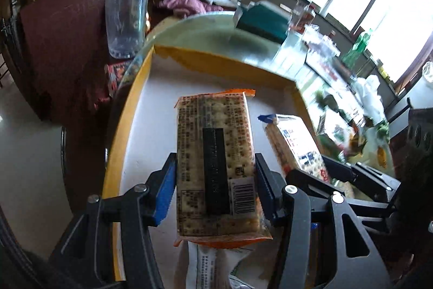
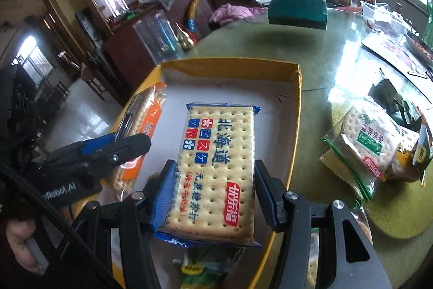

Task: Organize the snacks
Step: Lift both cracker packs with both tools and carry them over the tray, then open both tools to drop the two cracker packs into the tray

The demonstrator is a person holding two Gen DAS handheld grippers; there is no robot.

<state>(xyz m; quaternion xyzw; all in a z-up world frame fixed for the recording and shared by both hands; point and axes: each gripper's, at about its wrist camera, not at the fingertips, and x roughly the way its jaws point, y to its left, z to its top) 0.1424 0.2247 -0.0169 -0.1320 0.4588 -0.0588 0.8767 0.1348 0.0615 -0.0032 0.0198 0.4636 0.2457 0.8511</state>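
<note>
I am carrying two cracker packs over the yellow-walled cardboard tray on the green desk: my left hand-held gripper clenched on the orange-wrapped pack, my right hand-held gripper clenched on the blue-wrapped pack. Next, I judge, lower both flat inside and let go

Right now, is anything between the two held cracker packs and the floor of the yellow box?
Nothing visible blocks them. The orange-wrapped cracker pack in the left gripper and the blue-wrapped cracker pack in the right gripper hang over bare white floor of the yellow cardboard box.
</note>
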